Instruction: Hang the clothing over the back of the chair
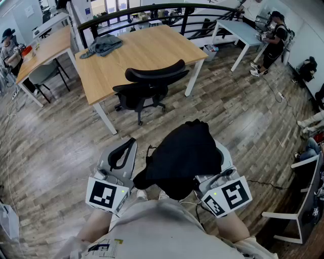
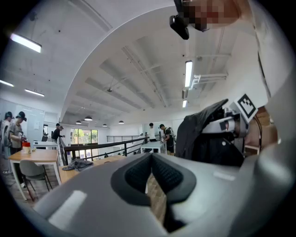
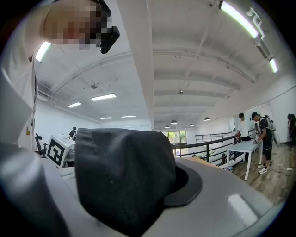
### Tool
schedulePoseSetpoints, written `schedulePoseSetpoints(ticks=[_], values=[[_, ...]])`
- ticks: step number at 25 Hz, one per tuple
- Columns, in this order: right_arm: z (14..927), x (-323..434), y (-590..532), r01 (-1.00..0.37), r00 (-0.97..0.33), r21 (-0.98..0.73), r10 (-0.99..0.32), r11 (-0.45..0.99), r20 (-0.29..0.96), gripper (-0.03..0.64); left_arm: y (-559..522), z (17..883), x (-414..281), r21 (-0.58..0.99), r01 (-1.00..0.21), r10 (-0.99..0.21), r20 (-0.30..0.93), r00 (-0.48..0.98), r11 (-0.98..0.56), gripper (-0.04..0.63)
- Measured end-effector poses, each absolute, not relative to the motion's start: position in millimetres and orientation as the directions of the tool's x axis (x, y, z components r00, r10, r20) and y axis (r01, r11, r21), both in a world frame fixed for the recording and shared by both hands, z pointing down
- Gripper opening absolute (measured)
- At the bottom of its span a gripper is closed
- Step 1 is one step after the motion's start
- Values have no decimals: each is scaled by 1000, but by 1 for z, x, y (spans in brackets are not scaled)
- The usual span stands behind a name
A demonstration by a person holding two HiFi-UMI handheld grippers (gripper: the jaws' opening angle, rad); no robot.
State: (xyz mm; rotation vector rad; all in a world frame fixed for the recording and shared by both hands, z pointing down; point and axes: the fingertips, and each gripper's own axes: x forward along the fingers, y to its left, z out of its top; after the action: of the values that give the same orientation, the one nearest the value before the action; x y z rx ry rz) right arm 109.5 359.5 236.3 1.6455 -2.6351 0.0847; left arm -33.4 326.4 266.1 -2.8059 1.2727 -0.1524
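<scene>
A bundled black garment (image 1: 185, 154) hangs from my right gripper (image 1: 218, 158), which is shut on it close to my body. In the right gripper view the cloth (image 3: 120, 176) covers the left jaw and drapes over the pads (image 3: 185, 187). My left gripper (image 1: 132, 141) is beside it on the left, shut with its tips touching and nothing between them (image 2: 151, 157). From there the black garment (image 2: 194, 129) shows at the right. The black office chair (image 1: 152, 83) stands ahead on the floor, with its curved backrest (image 1: 154, 72) toward me, tucked against a wooden table (image 1: 152, 48).
A grey garment (image 1: 103, 44) lies on the wooden table's far left corner. A black railing (image 1: 167, 10) runs behind the table. A white table (image 1: 238, 30) with a person (image 1: 273, 43) is at the far right. Another wooden table (image 1: 48, 45) and a grey chair (image 1: 43, 73) stand at the left.
</scene>
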Motion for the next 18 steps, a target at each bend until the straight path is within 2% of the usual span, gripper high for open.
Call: schedulePoseSetpoints(ticks=[11,18], values=[[236,116,355,-909,-416,2,-907,417,63,189,329,265,-26,-146,-742,-756,88,649,-654,1],[242,125,354,-911,-413,-16,-908,413,72,189,330,275,-20,-112,-752,-760,121,638,-649,0]])
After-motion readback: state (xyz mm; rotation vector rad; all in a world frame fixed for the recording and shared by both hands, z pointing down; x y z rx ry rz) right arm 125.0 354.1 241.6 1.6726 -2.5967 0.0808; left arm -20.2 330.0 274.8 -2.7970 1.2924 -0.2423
